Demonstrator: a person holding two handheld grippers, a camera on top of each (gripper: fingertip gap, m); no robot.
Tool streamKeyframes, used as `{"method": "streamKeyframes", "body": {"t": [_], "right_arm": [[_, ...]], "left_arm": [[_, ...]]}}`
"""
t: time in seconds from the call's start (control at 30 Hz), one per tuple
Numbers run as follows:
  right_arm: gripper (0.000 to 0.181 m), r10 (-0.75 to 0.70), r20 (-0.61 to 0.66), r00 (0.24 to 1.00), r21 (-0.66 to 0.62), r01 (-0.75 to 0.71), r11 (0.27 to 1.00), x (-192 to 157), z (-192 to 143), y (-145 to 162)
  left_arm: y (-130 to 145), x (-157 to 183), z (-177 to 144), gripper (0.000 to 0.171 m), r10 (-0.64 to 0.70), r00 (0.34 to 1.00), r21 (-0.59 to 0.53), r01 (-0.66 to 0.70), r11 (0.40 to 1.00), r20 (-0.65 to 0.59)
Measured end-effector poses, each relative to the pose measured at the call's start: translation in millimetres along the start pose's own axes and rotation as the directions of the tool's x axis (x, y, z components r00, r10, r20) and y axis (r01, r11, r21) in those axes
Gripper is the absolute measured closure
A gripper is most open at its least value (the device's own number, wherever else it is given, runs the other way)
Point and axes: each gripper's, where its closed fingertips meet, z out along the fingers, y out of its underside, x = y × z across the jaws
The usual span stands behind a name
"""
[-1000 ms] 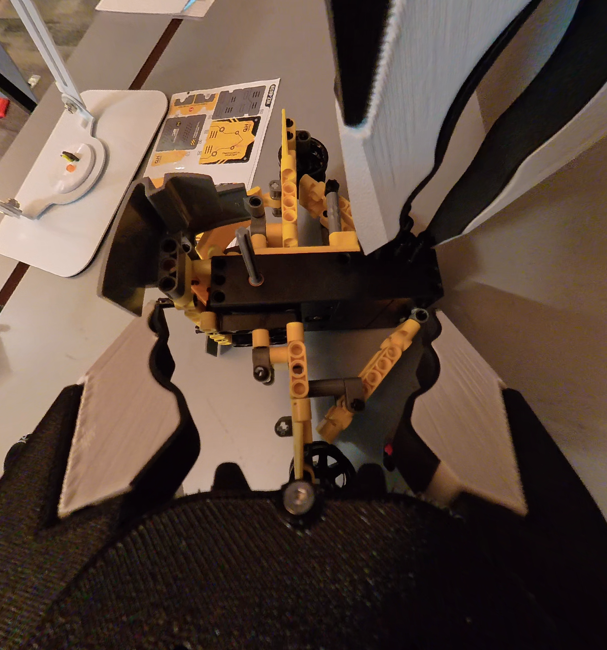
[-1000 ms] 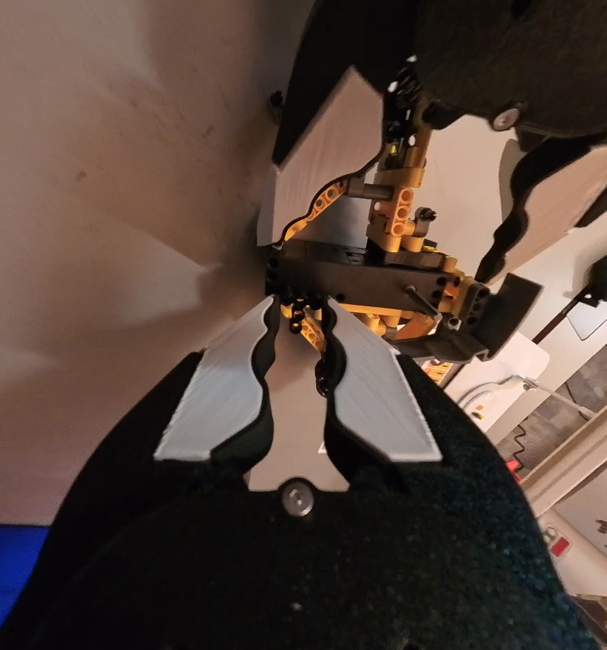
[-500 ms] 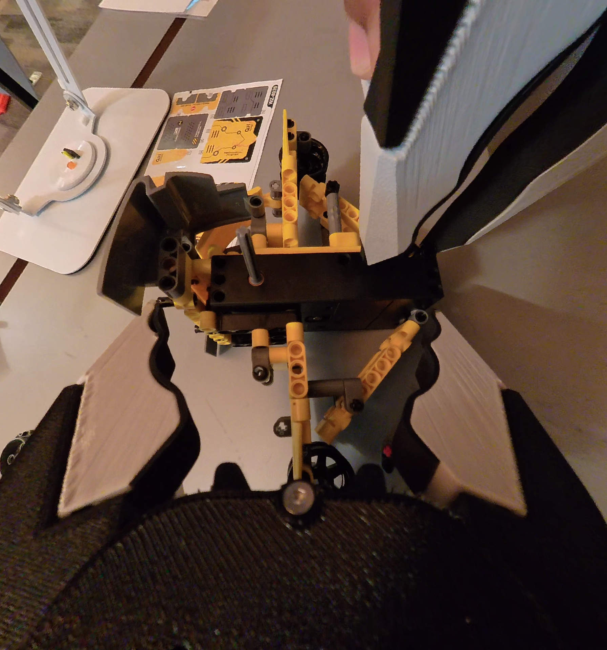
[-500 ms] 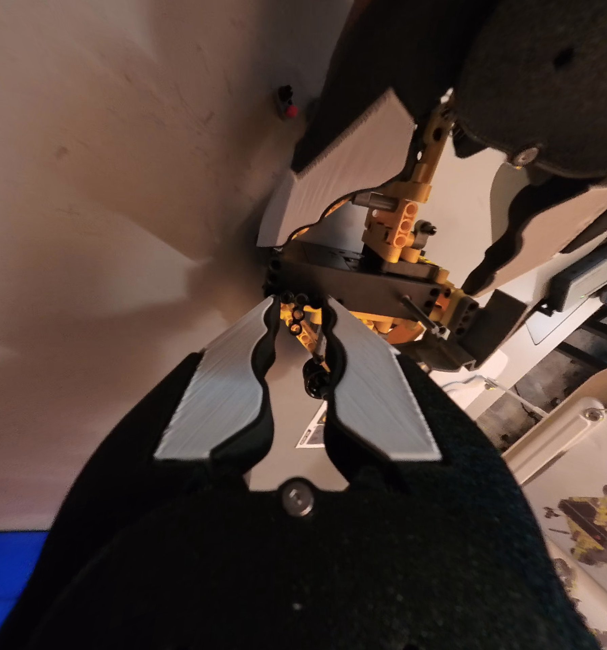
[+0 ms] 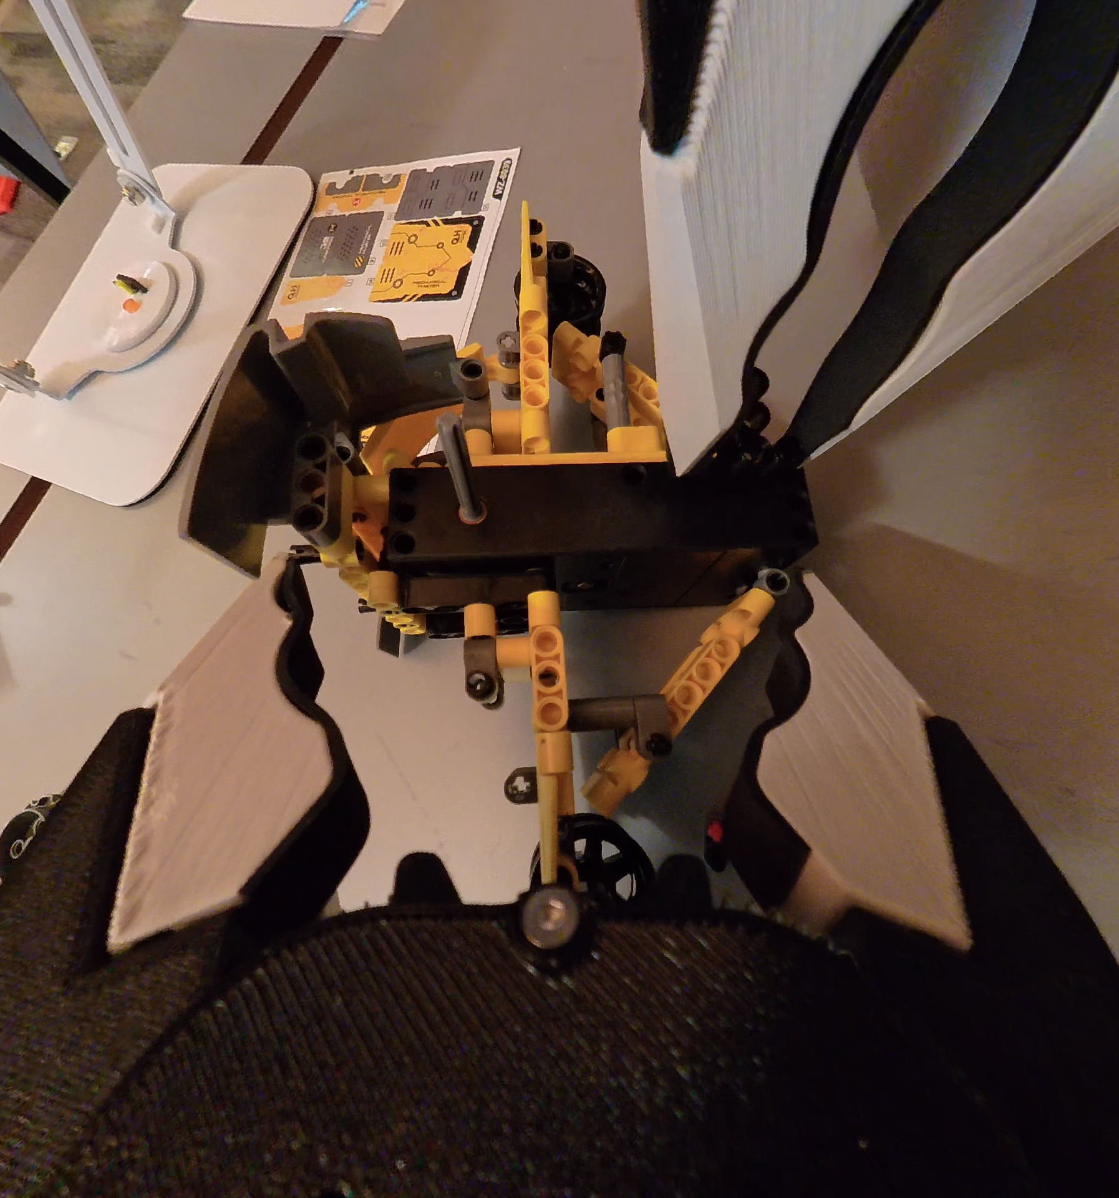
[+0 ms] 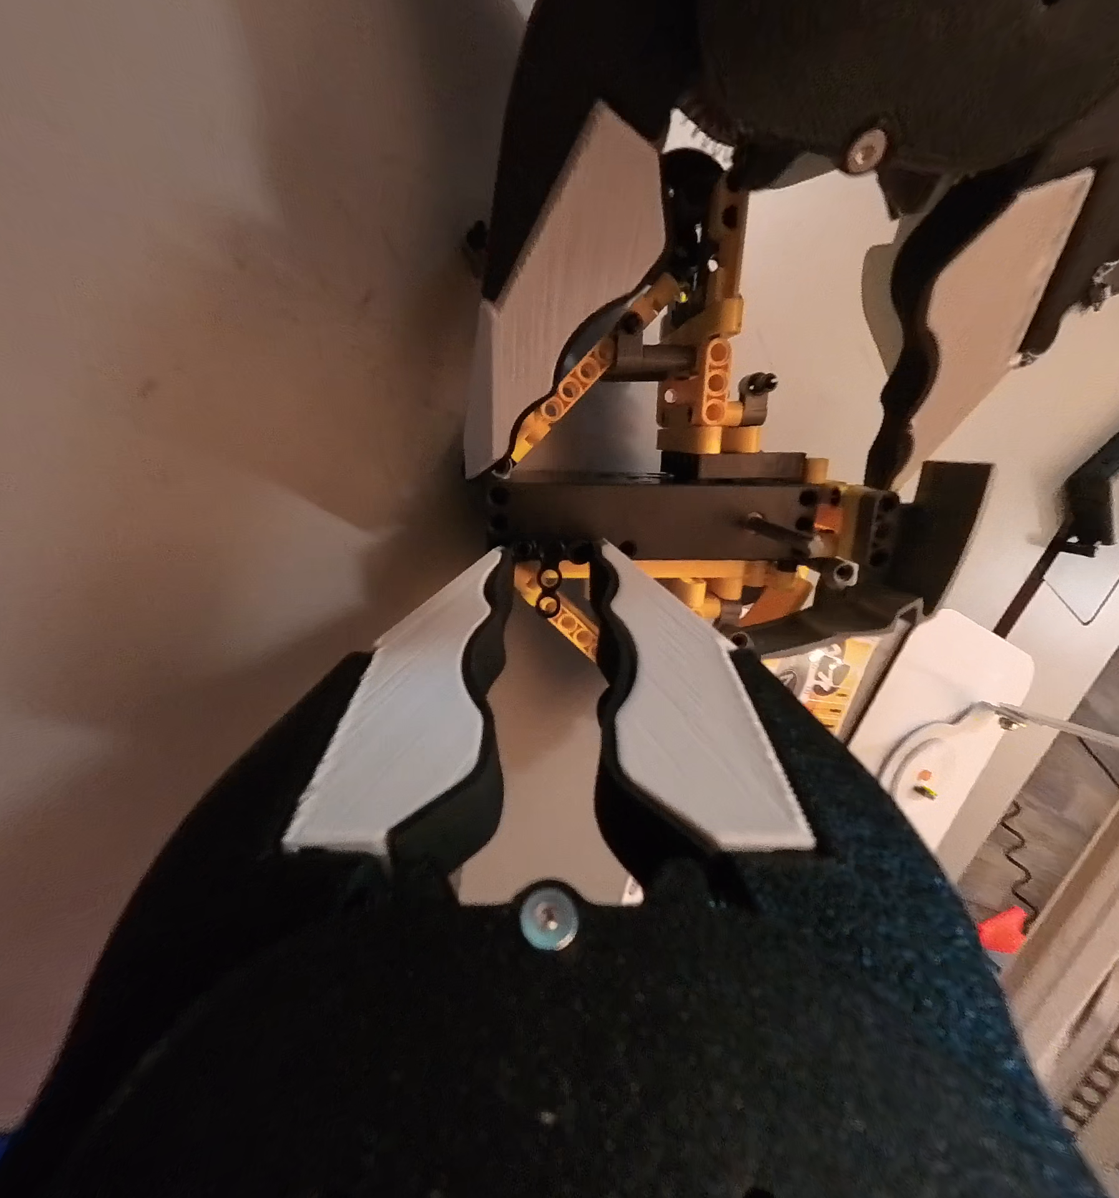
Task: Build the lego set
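My left gripper point(image 5: 544, 577) is shut across the black body of a yellow and black brick-built vehicle model point(image 5: 596, 512) and holds it above the grey table point(image 5: 90, 616). The model has a dark grey scoop point(image 5: 272, 441) at its left end and yellow beams on both sides. My right gripper point(image 6: 550, 554) comes in from the far side and is nearly closed on a small black pin piece point(image 6: 547, 551) at the right end of the model's body point(image 6: 641, 512). It also shows in the left wrist view point(image 5: 748, 447), top right.
A sticker sheet point(image 5: 401, 240) and a white lamp base point(image 5: 148, 324) lie on the table behind the model. A loose black wheel point(image 5: 25, 836), a small grey piece point(image 5: 521, 787) and a red-tipped pin point(image 5: 712, 833) lie near my left gripper.
My right gripper has swung around the model's end and stays pinched on the black pin piece. In its view the model now sits level. My left gripper has held still.
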Motion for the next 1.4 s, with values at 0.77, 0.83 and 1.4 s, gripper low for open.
{"method": "streamKeyframes", "body": {"t": [0.77,0.83,1.4], "right_arm": [[0.158,0.303,0.05,0.952,0.338,-0.302,0.892,0.8,-1.7,2.0],[0.158,0.303,0.016,0.953,0.346,-0.29,0.892,0.4,-2.0,4.8],[0.175,0.238,-0.115,0.964,0.208,-0.211,0.955,-6.9,-4.4,25.5]], "left_arm": [[9.9,8.3,6.9,0.052,-0.014,0.999,-0.033,0.012,0.999,-0.053],[9.7,7.9,7.4,0.052,-0.015,0.998,-0.033,0.013,0.999,-0.054],[15.2,11.2,2.5,0.053,-0.032,0.995,-0.039,0.029,0.999,-0.094]]}}
